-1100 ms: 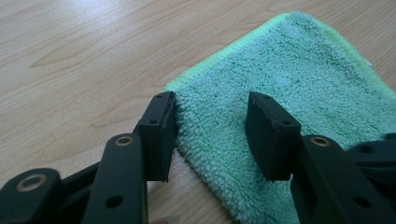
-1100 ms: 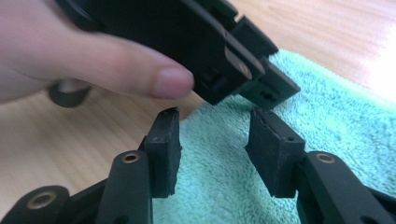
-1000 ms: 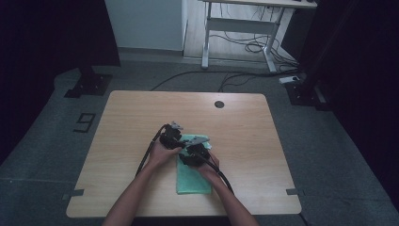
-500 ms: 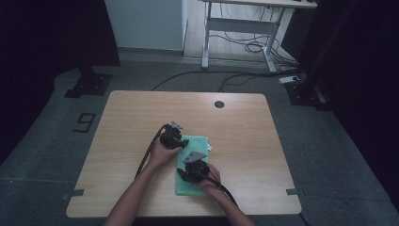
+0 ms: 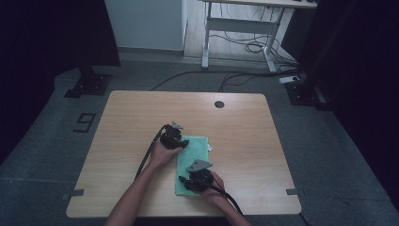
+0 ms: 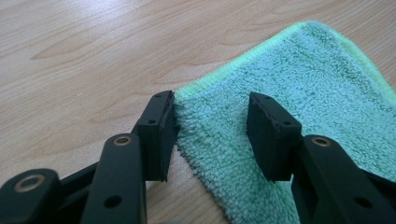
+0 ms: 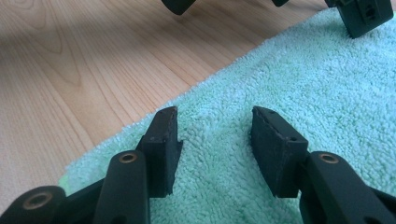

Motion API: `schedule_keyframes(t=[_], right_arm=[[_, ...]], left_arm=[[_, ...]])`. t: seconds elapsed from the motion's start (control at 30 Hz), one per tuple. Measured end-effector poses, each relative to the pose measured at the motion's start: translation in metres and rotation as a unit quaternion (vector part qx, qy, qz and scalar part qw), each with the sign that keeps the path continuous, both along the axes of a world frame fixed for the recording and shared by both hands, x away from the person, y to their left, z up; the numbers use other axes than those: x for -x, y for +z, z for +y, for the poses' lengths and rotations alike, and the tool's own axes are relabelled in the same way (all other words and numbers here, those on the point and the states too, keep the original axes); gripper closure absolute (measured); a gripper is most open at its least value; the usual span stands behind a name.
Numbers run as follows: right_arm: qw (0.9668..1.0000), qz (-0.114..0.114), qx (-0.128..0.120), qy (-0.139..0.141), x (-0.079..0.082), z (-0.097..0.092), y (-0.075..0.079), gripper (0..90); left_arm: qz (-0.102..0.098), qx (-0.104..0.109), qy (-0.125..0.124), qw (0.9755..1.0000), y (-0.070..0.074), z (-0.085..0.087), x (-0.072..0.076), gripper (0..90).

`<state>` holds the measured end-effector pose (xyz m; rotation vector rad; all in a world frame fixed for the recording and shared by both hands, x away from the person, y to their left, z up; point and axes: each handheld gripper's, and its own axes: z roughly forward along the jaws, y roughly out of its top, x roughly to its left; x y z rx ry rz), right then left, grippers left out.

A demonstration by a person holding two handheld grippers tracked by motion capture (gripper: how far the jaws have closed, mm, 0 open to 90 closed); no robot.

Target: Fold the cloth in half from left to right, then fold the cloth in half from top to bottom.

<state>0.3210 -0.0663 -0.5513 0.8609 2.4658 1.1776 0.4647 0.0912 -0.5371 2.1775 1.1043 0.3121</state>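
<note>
Green terry towel (image 5: 191, 164) folded on the wooden table (image 5: 244, 136), a gripper at each end.

The left gripper (image 6: 212, 133) stands with its jaws apart over the towel's corner, one finger (image 6: 159, 135) at the hemmed edge, nothing pinched. The right gripper (image 7: 215, 149) hovers low over the towel's near part, jaws likewise apart with pile between the fingers (image 7: 275, 149), not pressing.
</note>
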Motion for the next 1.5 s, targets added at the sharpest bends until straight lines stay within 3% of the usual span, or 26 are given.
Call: schedule_keyframes(t=[0.57, 0.67, 0.73, 0.9, 1.07, 1.5], right_arm=[[0.9997, 0.013, -0.010, 0.016, 0.019, -0.024, 0.000, 51.4], [0.9993, 0.024, -0.027, 0.011, 0.016, -0.026, 0.004, 45.6], [0.9988, 0.015, -0.047, 0.003, 0.013, -0.033, 0.010, 44.9], [0.9973, 0.009, -0.069, -0.023, 0.000, -0.051, 0.023, 41.9], [0.9964, 0.010, -0.067, -0.052, -0.019, -0.065, 0.025, 41.1], [0.9924, 0.025, -0.064, -0.102, -0.070, -0.082, 0.022, 39.8]], left_arm=[[0.009, 0.006, -0.020, 0.9997, 0.001, -0.014, 0.020, 50.3], [-0.006, 0.013, -0.015, 0.9998, 0.007, -0.008, 0.021, 50.6], [-0.016, 0.024, -0.008, 0.9996, 0.012, -0.002, 0.021, 51.1], [-0.029, 0.027, 0.004, 0.9992, 0.025, 0.015, 0.018, 51.2], [-0.026, 0.030, 0.009, 0.9992, 0.026, 0.024, 0.019, 51.1], [0.003, 0.039, -0.003, 0.9992, 0.010, 0.011, 0.014, 50.0]])
